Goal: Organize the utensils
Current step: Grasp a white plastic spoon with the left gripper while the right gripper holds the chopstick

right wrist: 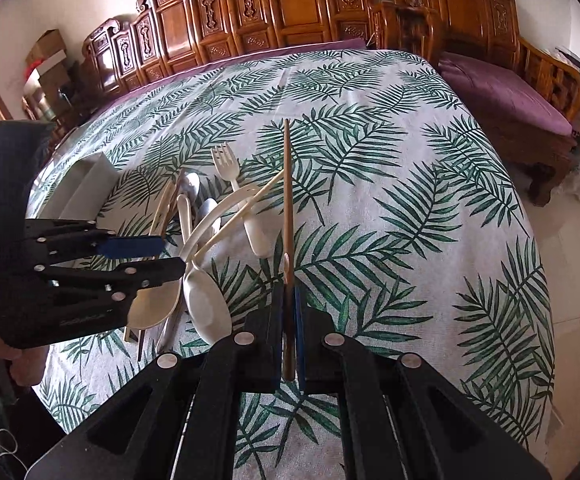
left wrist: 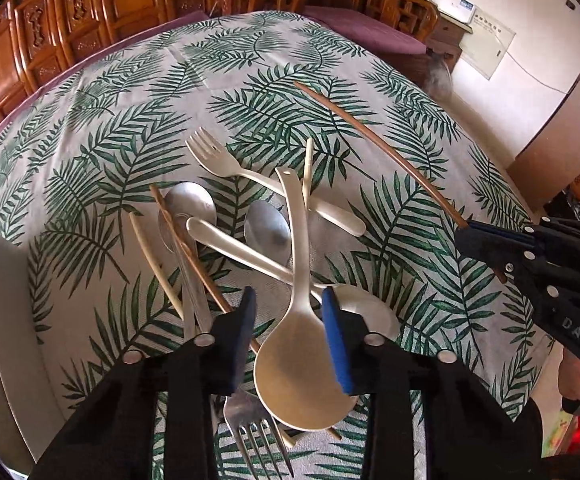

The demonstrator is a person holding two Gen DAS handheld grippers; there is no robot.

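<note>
In the left wrist view, the left gripper (left wrist: 288, 312) is reaching down into the pile of utensils on the worktop (left wrist: 390, 160). Its fingers (left wrist: 336, 340) are standing on either side of the cream spoon (left wrist: 298, 344) – I cannot tell whether they are pressing it.

In the right wrist view, the right gripper (right wrist: 289, 320) is holding its fingers closed on a brown chopstick (right wrist: 287, 200), lifted clear of the pile – probably for sorting into the grey tray (right wrist: 90, 172).

Soft, even daylight fills both views, brightest on the white wall (left wrist: 538, 12). Shadows under the utensils are faint. Fisheye distortion bows the carved wooden panels (right wrist: 290, 8), and dark vignetting fills the corners. Focus is sharp throughout.
</note>
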